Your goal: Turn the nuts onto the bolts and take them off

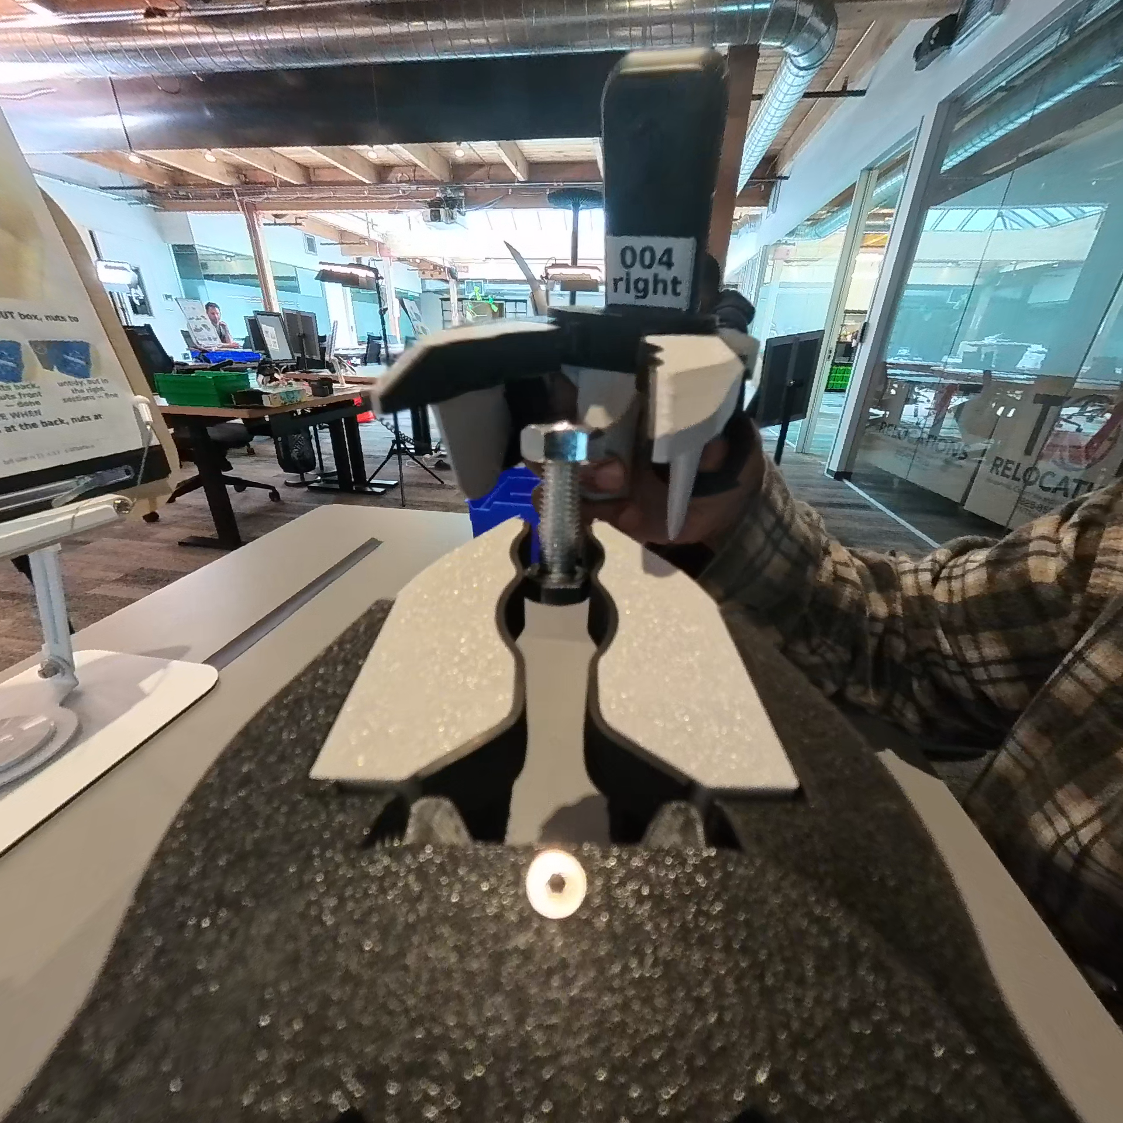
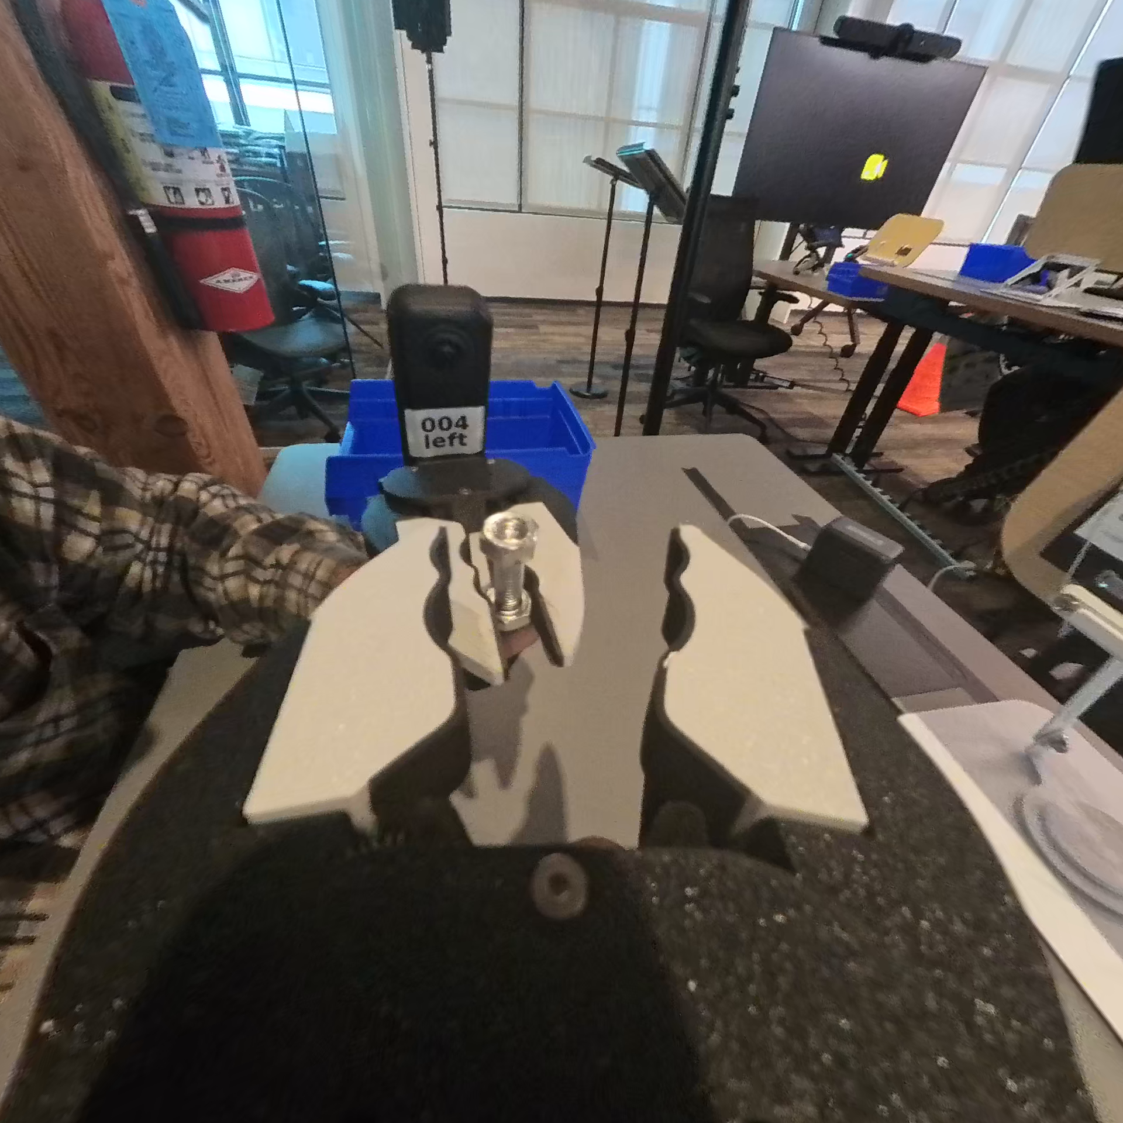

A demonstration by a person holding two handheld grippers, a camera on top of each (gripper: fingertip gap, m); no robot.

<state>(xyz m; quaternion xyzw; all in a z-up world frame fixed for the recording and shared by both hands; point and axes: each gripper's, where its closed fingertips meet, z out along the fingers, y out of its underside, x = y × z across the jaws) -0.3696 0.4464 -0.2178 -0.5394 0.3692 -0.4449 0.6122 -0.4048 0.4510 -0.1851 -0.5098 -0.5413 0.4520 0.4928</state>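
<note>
While wide, right gripper astride bolt.

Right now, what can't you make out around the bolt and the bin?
- Bolt tip below the nut: both views, hidden between the fingers of the left hand-held gripper.
- Blue bin contents: right wrist view, blocked by its front wall and the camera on the left hand-held gripper.
- Whether the right hand-held gripper touches the bolt head: left wrist view, the two overlap and are blurred.
</note>
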